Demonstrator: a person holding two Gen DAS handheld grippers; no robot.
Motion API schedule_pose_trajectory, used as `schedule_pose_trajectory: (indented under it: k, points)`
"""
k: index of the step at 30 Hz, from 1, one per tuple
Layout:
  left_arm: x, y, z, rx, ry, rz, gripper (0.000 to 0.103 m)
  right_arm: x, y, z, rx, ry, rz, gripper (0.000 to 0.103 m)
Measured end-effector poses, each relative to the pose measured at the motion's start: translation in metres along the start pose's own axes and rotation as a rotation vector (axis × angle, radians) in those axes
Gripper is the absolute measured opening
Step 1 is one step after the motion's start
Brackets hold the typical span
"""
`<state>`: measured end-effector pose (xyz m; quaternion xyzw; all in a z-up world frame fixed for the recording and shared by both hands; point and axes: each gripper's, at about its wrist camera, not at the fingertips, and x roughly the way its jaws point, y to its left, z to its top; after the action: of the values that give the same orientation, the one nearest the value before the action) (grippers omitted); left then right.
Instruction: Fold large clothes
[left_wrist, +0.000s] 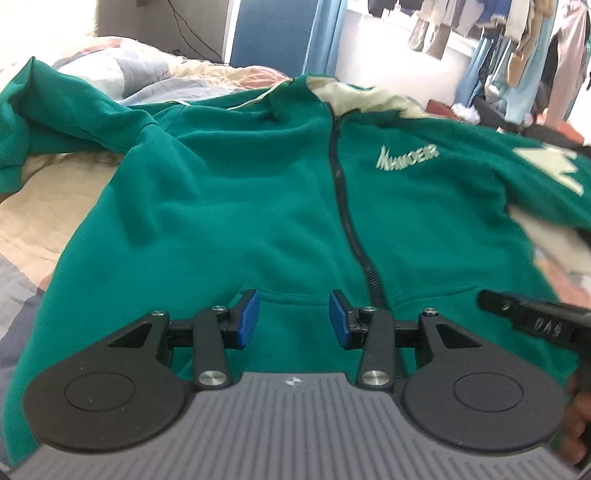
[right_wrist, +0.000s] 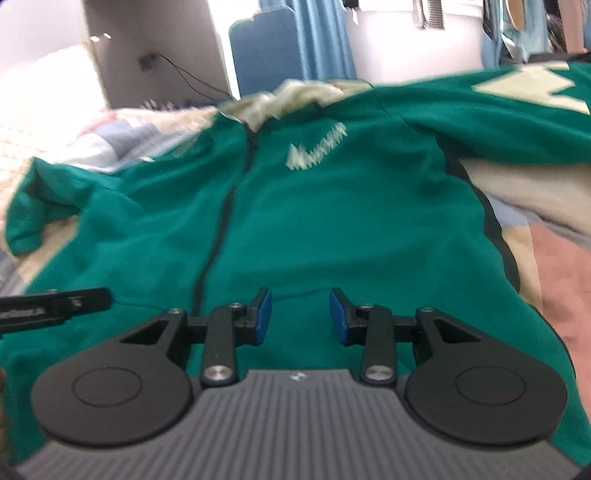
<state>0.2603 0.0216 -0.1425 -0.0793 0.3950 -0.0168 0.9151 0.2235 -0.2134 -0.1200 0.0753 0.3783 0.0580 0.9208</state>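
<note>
Two hand-held grippers hover open over green zip hoodie (left_wrist: 258, 192) on bed

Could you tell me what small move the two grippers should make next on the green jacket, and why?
Probably lower both onto the hem and close. The green jacket lies front up on the bed, zipper closed, nothing folded yet. The left gripper and right gripper hover open over its lower edge, either side of the zipper, with no cloth pinched between their pads.

Black jaws — blue pads (left_wrist: 248, 319)
</note>
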Motion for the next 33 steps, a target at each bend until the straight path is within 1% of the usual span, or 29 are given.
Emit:
schedule_pose_trajectory:
  k: [2, 3, 5, 6, 8, 10, 12, 13, 15, 17, 18, 19, 20, 21, 22, 24, 26, 28, 30, 32, 33]
  points:
    - [0.012, 0.0, -0.004, 0.009, 0.031, 0.006, 0.047, 0.011, -0.009, -0.002, 0.032, 0.043, -0.036, 0.037]
    - [0.018, 0.0, -0.007, 0.009, 0.054, 0.007, 0.047, 0.015, -0.014, -0.003, 0.047, 0.064, -0.033, 0.036]
    - [0.025, -0.002, -0.011, 0.034, 0.069, 0.028, 0.047, 0.018, -0.02, 0.0, 0.08, 0.063, -0.022, 0.036]
    - [0.027, -0.003, -0.013, 0.048, 0.07, 0.035, 0.049, 0.016, -0.024, 0.003, 0.1, 0.049, -0.032, 0.037]
    - [0.027, -0.003, -0.014, 0.055, 0.075, 0.029, 0.054, 0.005, -0.033, 0.011, 0.152, -0.012, -0.044, 0.037]
    - [0.025, 0.001, -0.013, 0.024, 0.079, 0.009, 0.056, -0.006, -0.048, 0.021, 0.211, -0.072, -0.048, 0.037]
    - [0.022, 0.005, -0.014, -0.005, 0.081, -0.005, 0.057, -0.013, -0.067, 0.032, 0.267, -0.121, -0.061, 0.041]
    - [0.021, 0.006, -0.014, -0.014, 0.085, -0.009, 0.059, -0.015, -0.077, 0.039, 0.285, -0.138, -0.069, 0.045]
    - [0.019, 0.006, -0.015, -0.021, 0.088, -0.02, 0.066, -0.015, -0.103, 0.054, 0.323, -0.171, -0.1, 0.045]
    - [0.015, 0.003, -0.016, -0.017, 0.086, -0.025, 0.069, -0.015, -0.131, 0.067, 0.363, -0.208, -0.114, 0.045]
    - [0.013, 0.002, -0.017, -0.012, 0.085, -0.025, 0.069, -0.015, -0.147, 0.071, 0.386, -0.232, -0.124, 0.047]
    - [0.013, 0.001, -0.018, -0.009, 0.082, -0.023, 0.069, -0.015, -0.163, 0.073, 0.418, -0.262, -0.13, 0.059]
    - [0.013, 0.0, -0.018, -0.01, 0.08, -0.022, 0.069, -0.015, -0.178, 0.074, 0.45, -0.283, -0.141, 0.076]
    - [0.014, 0.001, -0.018, -0.015, 0.08, -0.021, 0.07, -0.014, -0.194, 0.073, 0.491, -0.302, -0.167, 0.082]
    - [0.014, 0.001, -0.018, -0.023, 0.08, -0.024, 0.071, -0.012, -0.207, 0.072, 0.527, -0.309, -0.188, 0.084]
    - [0.014, 0.0, -0.018, -0.015, 0.079, -0.038, 0.076, -0.006, -0.238, 0.068, 0.606, -0.318, -0.181, 0.084]
    - [0.014, -0.006, -0.02, 0.016, 0.079, -0.036, 0.077, -0.001, -0.265, 0.065, 0.674, -0.346, -0.191, 0.083]
    - [0.013, -0.011, -0.022, 0.031, 0.079, -0.044, 0.078, 0.004, -0.287, 0.064, 0.712, -0.394, -0.199, 0.084]
    - [0.011, -0.014, -0.022, 0.03, 0.081, -0.06, 0.079, 0.01, -0.308, 0.071, 0.73, -0.414, -0.187, 0.083]
    - [0.01, -0.016, -0.022, 0.017, 0.092, -0.087, 0.079, 0.012, -0.326, 0.082, 0.731, -0.465, -0.15, 0.07]
    - [0.01, -0.017, -0.021, 0.006, 0.102, -0.106, 0.079, 0.009, -0.332, 0.09, 0.715, -0.496, -0.138, 0.066]
